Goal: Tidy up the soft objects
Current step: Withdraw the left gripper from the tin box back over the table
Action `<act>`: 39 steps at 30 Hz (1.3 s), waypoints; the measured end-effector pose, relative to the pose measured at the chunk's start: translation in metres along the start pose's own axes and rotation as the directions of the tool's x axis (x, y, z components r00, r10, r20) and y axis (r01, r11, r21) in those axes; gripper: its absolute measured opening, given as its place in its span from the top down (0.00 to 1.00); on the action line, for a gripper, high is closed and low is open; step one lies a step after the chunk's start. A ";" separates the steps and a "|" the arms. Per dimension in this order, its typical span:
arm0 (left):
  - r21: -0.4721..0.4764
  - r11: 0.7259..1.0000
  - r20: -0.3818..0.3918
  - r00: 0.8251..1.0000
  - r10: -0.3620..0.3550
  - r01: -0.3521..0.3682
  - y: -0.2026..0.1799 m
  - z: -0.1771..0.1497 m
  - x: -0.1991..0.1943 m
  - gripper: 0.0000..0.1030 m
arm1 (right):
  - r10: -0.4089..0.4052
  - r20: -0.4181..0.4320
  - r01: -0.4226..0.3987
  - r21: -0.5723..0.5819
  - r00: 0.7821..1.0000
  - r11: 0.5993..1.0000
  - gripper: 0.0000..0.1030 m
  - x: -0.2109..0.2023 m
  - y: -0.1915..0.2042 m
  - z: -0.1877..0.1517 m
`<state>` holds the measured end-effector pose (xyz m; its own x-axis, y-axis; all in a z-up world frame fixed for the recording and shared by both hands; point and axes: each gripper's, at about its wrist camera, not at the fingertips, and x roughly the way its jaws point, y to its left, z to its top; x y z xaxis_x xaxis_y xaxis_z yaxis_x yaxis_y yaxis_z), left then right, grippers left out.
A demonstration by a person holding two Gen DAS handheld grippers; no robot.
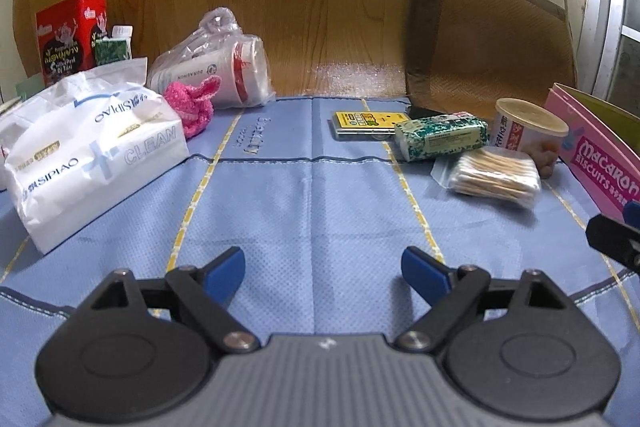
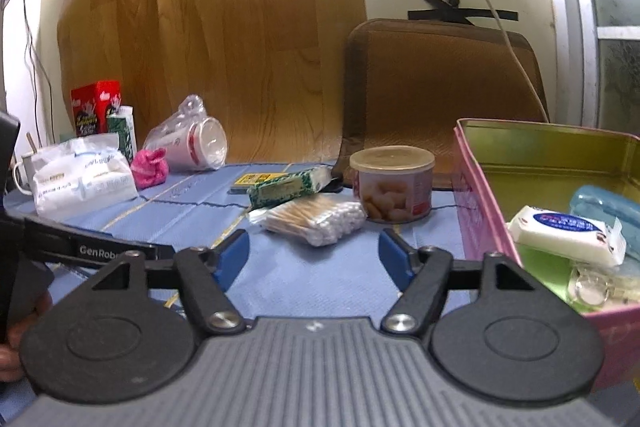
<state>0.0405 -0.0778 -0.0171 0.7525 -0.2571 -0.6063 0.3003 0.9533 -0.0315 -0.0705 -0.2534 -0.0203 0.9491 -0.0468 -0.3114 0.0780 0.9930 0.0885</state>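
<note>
My left gripper (image 1: 323,269) is open and empty, low over the blue mat (image 1: 300,203). A white tissue pack (image 1: 92,151) lies to its left, with a pink knitted piece (image 1: 194,103) behind it. A green tissue packet (image 1: 440,139) and a bag of cotton swabs (image 1: 494,177) lie far right. My right gripper (image 2: 314,255) is open and empty, just short of the cotton swabs (image 2: 312,219) and green packet (image 2: 288,187). The pink tin box (image 2: 480,203) at its right holds a white wrapped packet (image 2: 564,235) and a blue pouch (image 2: 608,211).
A lidded snack can (image 2: 392,183) stands beside the tin. A bagged stack of cups (image 1: 224,71), a red box (image 1: 68,35) and a yellow card (image 1: 368,123) sit at the back. A brown cushion (image 1: 488,43) leans on the wall. A wood panel stands behind.
</note>
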 end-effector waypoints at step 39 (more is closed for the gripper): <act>-0.175 0.975 0.355 0.915 0.190 -0.134 0.018 -0.017 -0.057 0.00 | -0.052 0.207 0.075 -0.105 0.977 0.992 0.00 -0.030 0.024 -0.007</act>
<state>-0.0069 -0.0429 0.0031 0.9540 -0.1107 -0.2785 0.0893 0.9921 -0.0882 -0.0989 -0.2277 -0.0158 0.9864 -0.1196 -0.1130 0.1163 0.9926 -0.0350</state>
